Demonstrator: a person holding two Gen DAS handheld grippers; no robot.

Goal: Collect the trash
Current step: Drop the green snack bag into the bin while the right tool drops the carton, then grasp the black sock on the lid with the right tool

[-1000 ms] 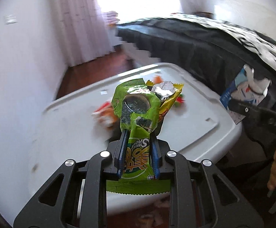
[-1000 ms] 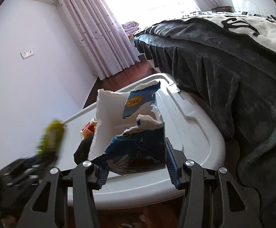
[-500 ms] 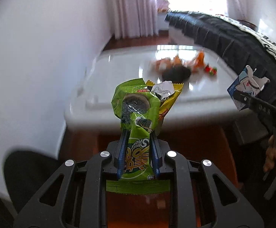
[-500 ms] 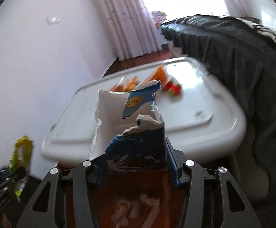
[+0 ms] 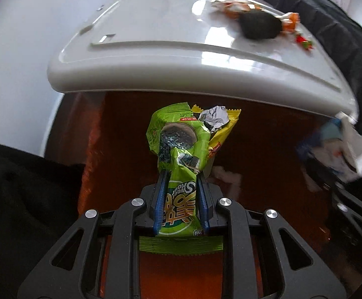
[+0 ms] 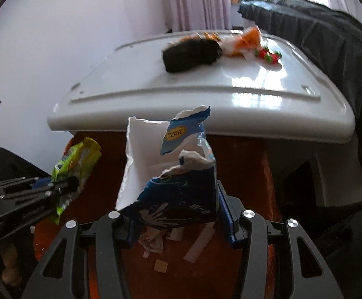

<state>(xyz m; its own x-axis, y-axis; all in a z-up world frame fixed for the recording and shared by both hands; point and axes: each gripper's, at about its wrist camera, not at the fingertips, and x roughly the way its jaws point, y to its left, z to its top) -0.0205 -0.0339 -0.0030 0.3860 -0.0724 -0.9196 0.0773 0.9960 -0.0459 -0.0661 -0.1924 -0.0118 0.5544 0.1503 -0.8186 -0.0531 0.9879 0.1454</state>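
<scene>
My left gripper is shut on a crumpled green snack wrapper with a yellow wrapper and a bit of foil tucked behind it. It hangs over the red-brown floor in front of the white box lid. My right gripper is shut on a torn blue and white carton, also over the floor. The right wrist view shows the left gripper and its green wrapper at the left. The carton appears blurred at the right edge of the left wrist view.
On the white lid lie a black lump, orange wrappers and a small red and green wrapper. Paper scraps lie on the floor below. A dark blanket hangs at the right; a black mass fills the left.
Both grippers have tipped downward and sunk below the lid's front edge, still holding their trash. The lid has slid to the top of both views and the floor now fills the middle.
</scene>
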